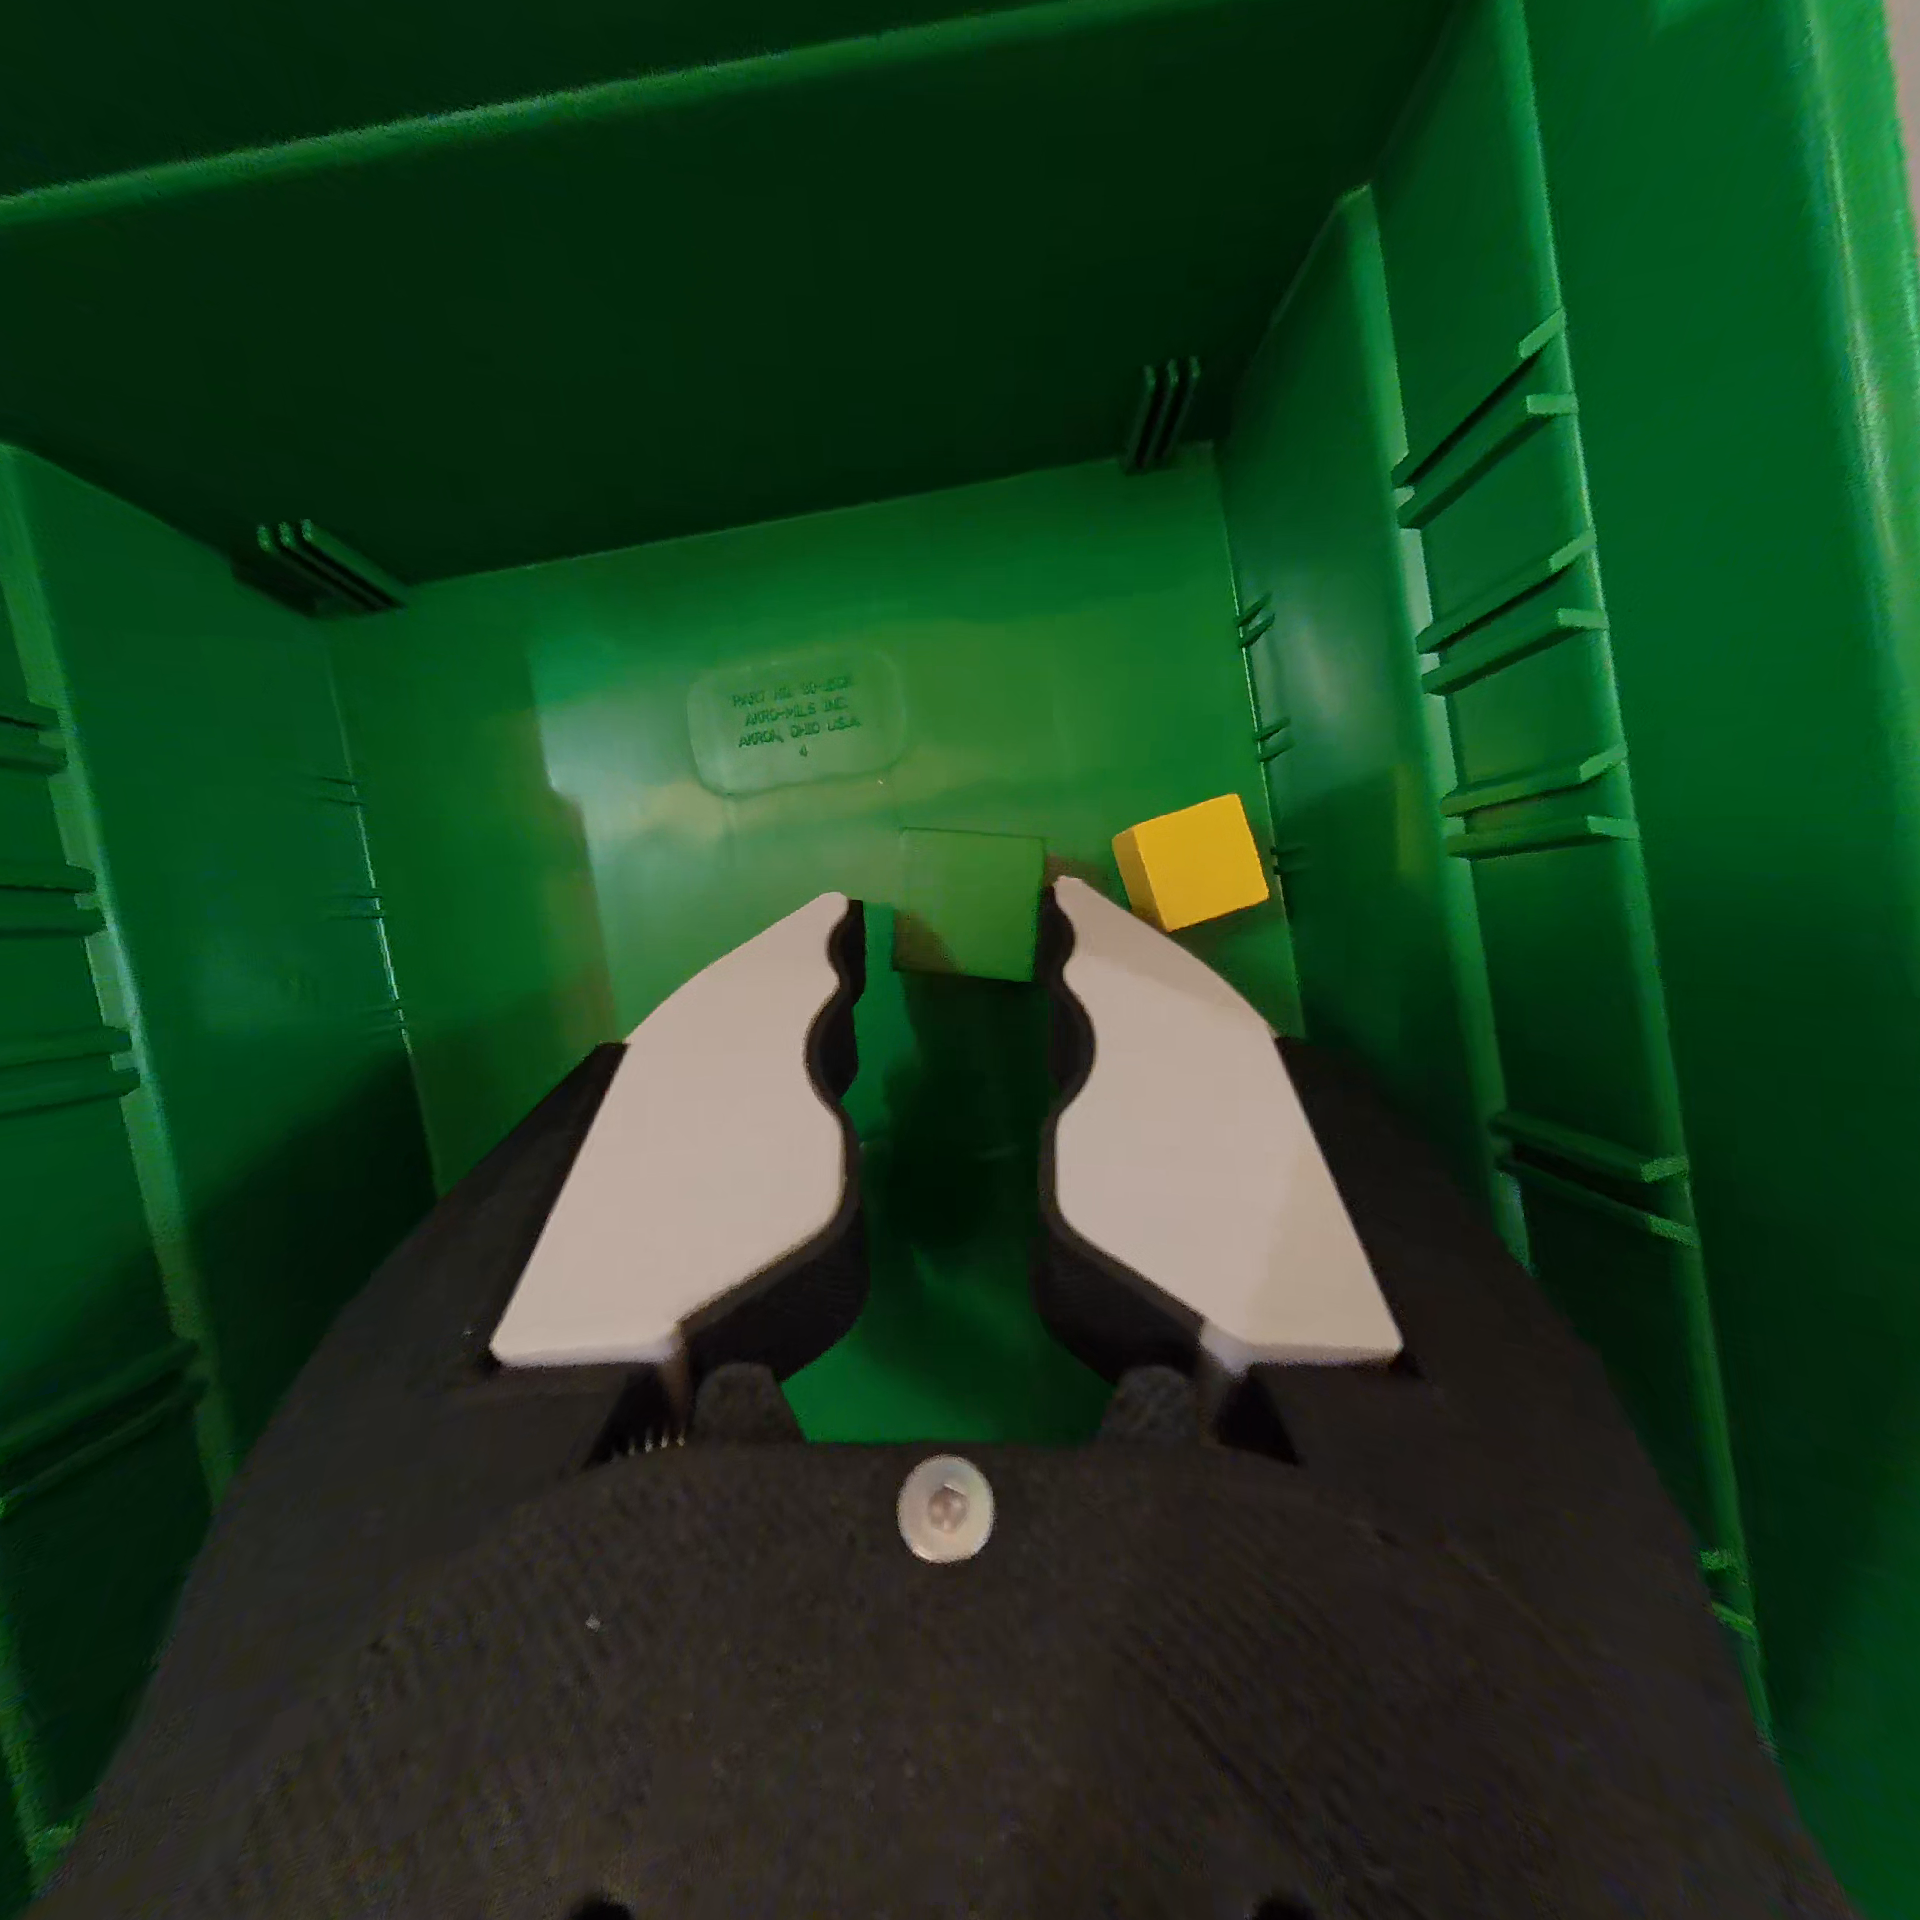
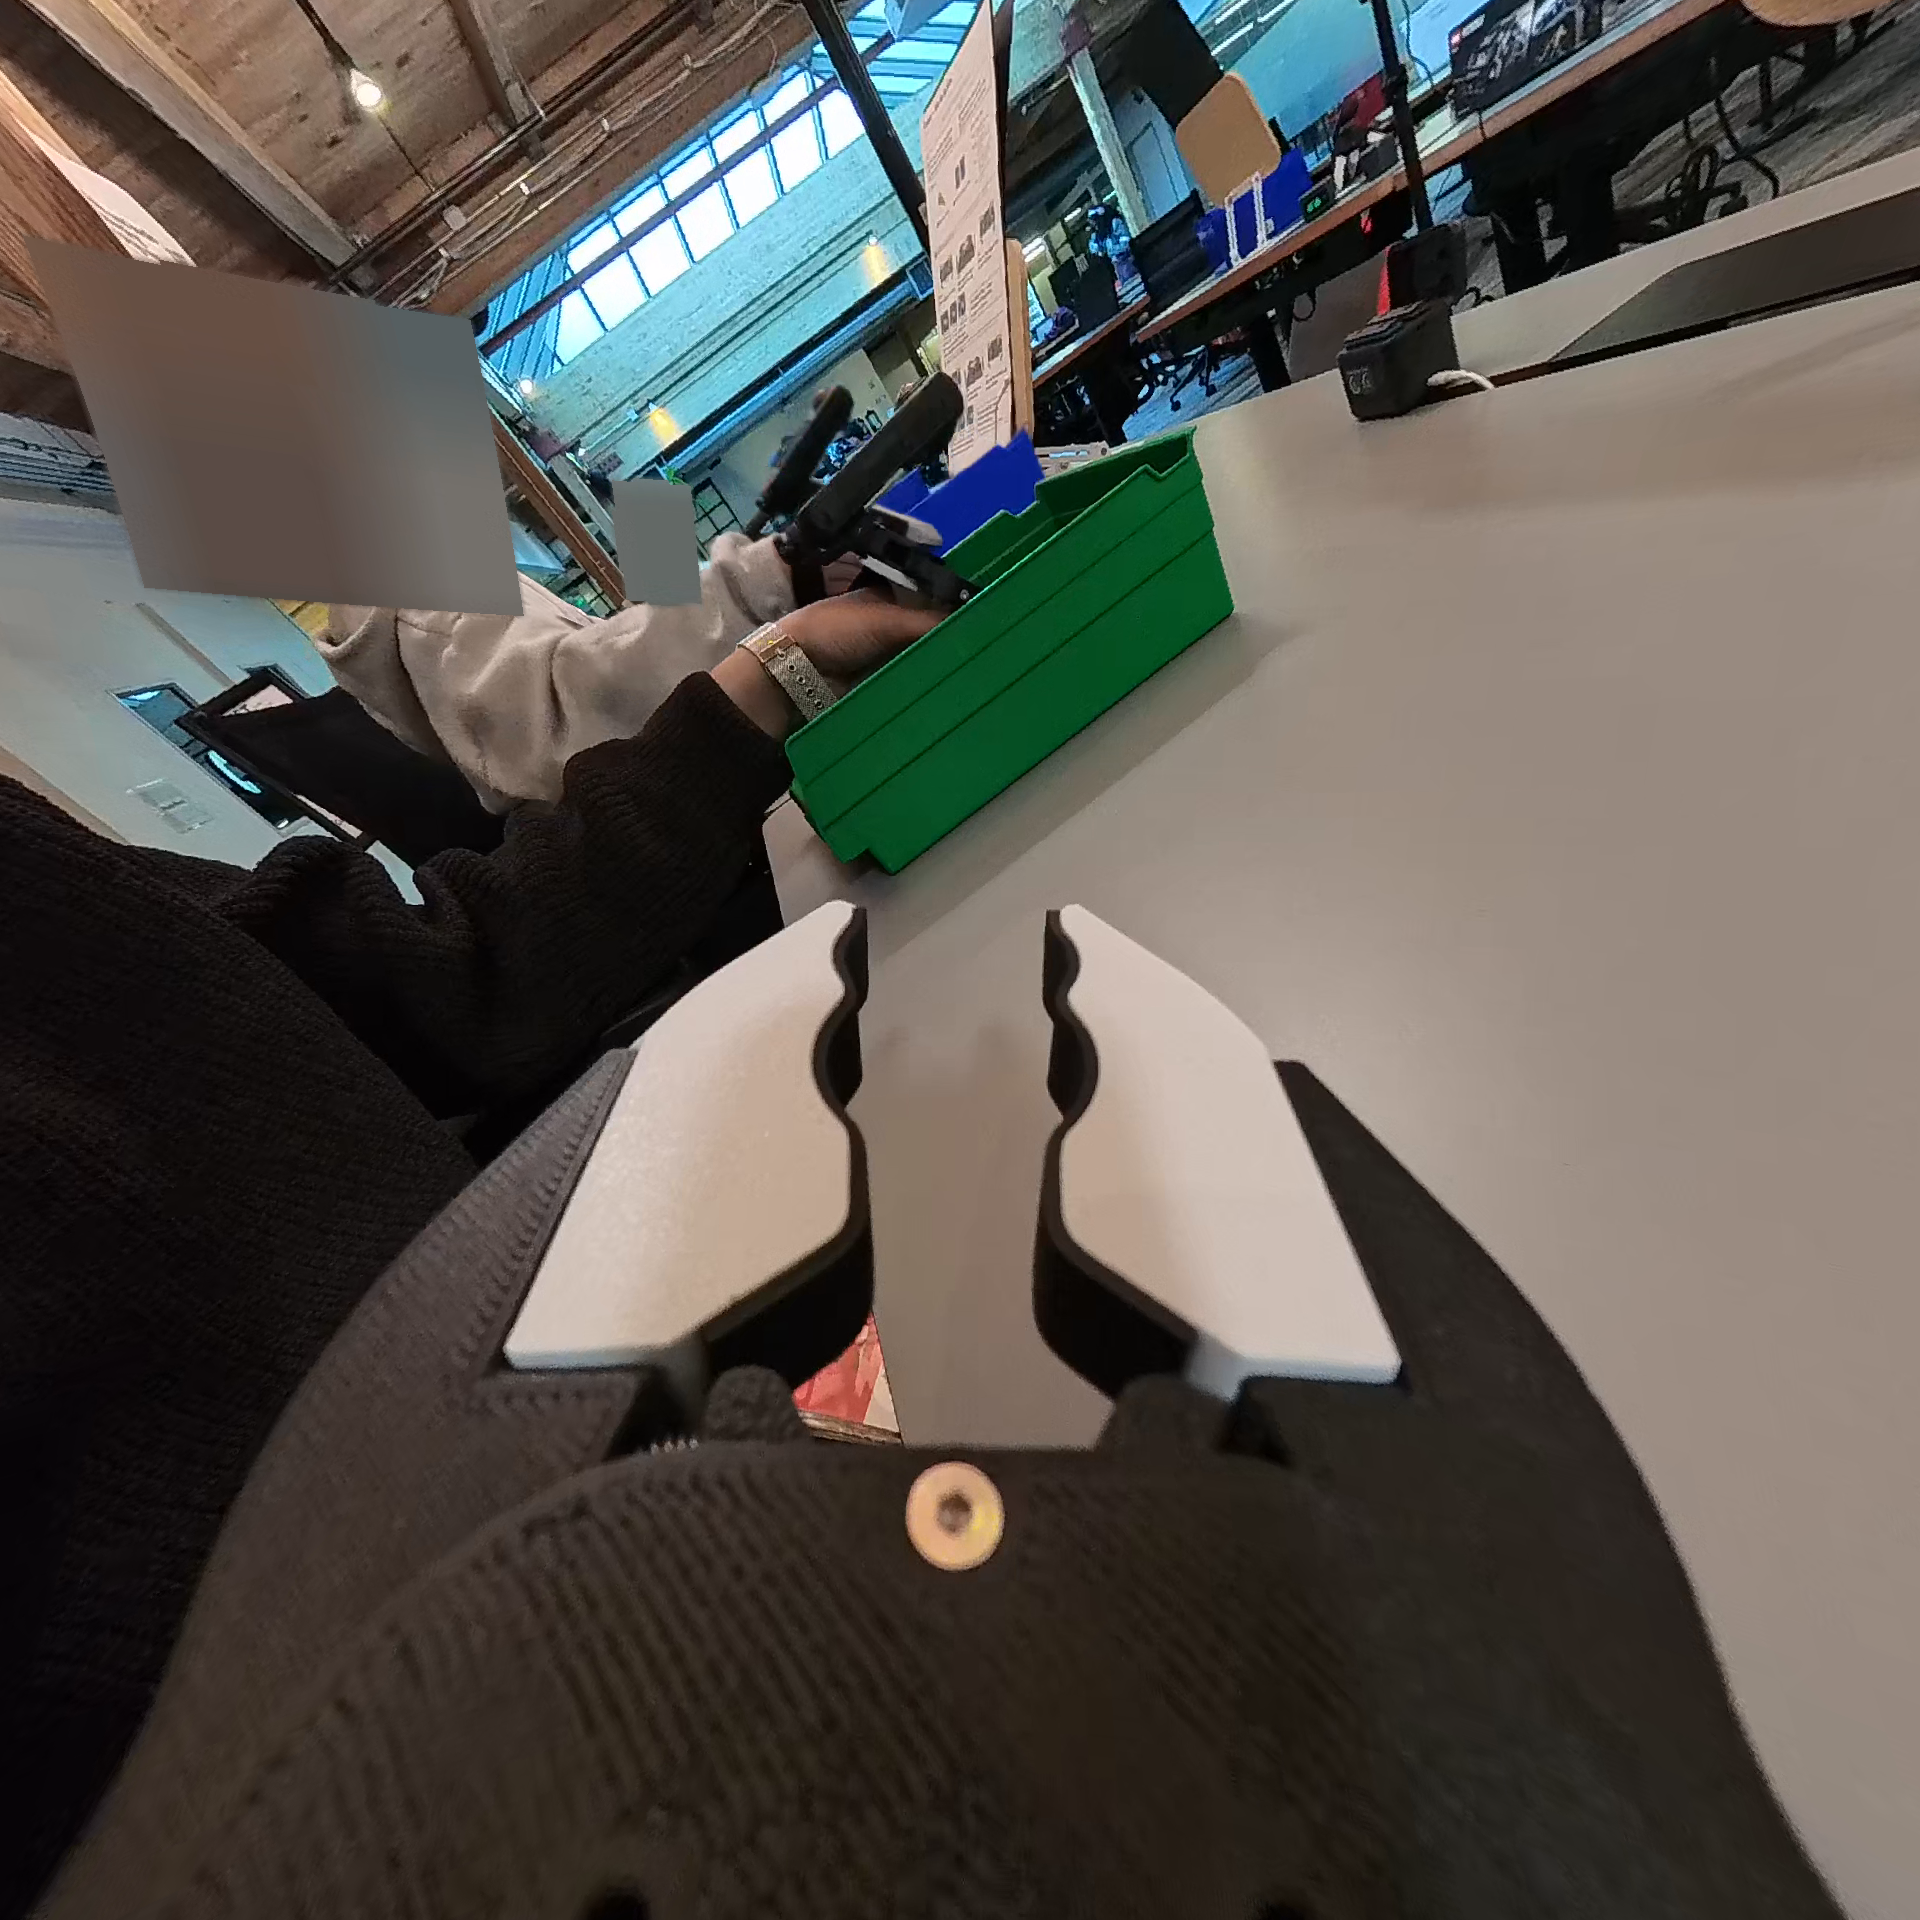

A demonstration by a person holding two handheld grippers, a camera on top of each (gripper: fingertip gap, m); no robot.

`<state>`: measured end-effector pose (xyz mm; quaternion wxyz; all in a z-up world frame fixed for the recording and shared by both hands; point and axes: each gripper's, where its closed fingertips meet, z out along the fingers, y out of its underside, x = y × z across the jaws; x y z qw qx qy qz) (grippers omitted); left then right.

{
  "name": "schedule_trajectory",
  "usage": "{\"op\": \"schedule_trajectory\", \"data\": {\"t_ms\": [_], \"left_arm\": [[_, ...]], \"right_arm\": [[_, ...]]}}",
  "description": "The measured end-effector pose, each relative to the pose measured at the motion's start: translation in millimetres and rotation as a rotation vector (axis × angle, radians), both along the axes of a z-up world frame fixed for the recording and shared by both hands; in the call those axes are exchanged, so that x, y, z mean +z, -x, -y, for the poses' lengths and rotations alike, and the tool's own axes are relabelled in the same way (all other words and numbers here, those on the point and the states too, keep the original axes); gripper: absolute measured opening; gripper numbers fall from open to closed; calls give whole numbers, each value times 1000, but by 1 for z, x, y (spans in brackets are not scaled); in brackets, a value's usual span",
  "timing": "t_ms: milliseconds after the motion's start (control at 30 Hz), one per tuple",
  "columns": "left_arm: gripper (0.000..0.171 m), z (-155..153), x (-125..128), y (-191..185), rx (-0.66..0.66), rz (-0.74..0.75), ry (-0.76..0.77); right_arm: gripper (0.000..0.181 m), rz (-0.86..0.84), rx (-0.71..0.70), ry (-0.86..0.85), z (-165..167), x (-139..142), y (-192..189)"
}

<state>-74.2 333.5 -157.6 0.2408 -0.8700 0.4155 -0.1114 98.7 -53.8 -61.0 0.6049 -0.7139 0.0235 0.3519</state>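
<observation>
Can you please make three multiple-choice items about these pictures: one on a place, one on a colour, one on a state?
1. Where is the yellow cube?
A. On the grey table
B. Inside the green bin, near its right wall
C. Between the fingers of the right tool

2. What colour is the cube just ahead of the left tool?
A. Green
B. Red
C. Blue

3. How is the right tool?
A. Shut on a cube
B. Open, holding nothing
C. Inside the bin

Answers:
1. B: the cube lies on the floor of the green bin, beside the right wall.
2. A: the green cube sits just past the fingertips, which stand apart.
3. B: its fingers stand apart over the bare grey table, with nothing between them.
</observation>
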Motion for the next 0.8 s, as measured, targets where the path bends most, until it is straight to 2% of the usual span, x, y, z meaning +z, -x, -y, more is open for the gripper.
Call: {"op": "schedule_trajectory", "data": {"t_ms": [33,300,467,567,633,733,800], "left_arm": [[29,-1,1,0,2,3,-5],[29,-9,7,7,25,25,-22],[29,-18,34,10,62,118,-85],[28,-18,74,3,70,298,-110],[27,-4,113,-15,14,522,-85],[27,39,185,-44,-114,916,64],[27,73,220,-58,-218,1064,142]], "right_arm": [[33,0,0,1,0,0,0],[33,2,-2,2,0,-1,-1],[33,8,-2,4,0,-1,-1],[33,13,-3,5,0,-2,-2],[33,14,-4,6,-1,-2,-2],[33,11,-2,4,-2,-1,-2],[32,14,1,2,-2,0,-1]]}}
